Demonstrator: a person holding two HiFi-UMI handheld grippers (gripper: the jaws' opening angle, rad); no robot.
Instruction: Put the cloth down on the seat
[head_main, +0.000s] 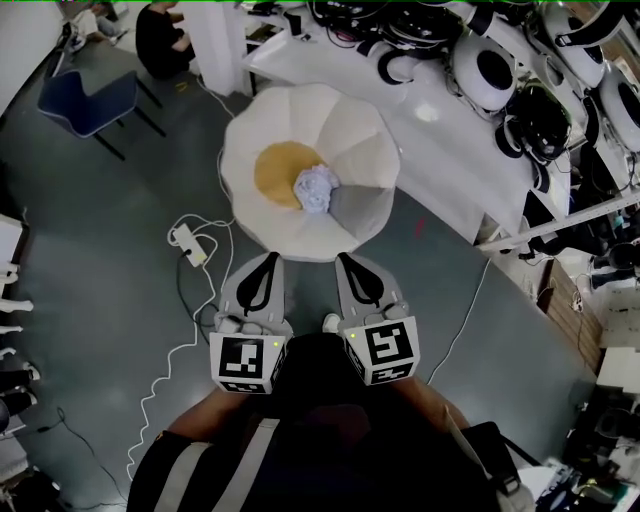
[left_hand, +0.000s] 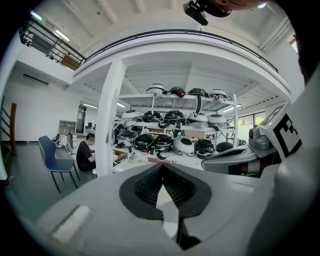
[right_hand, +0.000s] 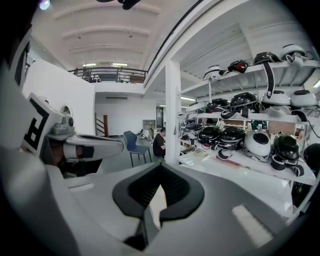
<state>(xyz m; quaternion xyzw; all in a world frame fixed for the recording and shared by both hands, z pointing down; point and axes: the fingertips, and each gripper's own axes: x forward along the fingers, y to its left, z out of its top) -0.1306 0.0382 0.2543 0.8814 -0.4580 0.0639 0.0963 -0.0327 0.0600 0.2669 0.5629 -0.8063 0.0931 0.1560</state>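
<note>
A crumpled white cloth (head_main: 317, 187) lies on the tan round cushion (head_main: 278, 172) of a white petal-shaped seat (head_main: 350, 140), toward the cushion's right side. My left gripper (head_main: 270, 258) and right gripper (head_main: 346, 258) hover side by side just short of the seat's near rim, clear of the cloth. Both are shut with nothing between the jaws. In the left gripper view the left gripper (left_hand: 161, 169) points level at the shelves, and the right gripper (left_hand: 235, 159) shows beside it. The right gripper view shows the right gripper (right_hand: 160, 169) closed too. Neither gripper view shows the cloth.
A white table (head_main: 440, 110) loaded with several helmets (head_main: 482, 72) runs behind and right of the seat. A power strip (head_main: 188, 245) with a white cable lies on the grey floor at left. A blue chair (head_main: 88, 100), a white pillar (head_main: 222, 45) and a seated person (head_main: 160, 35) are farther back.
</note>
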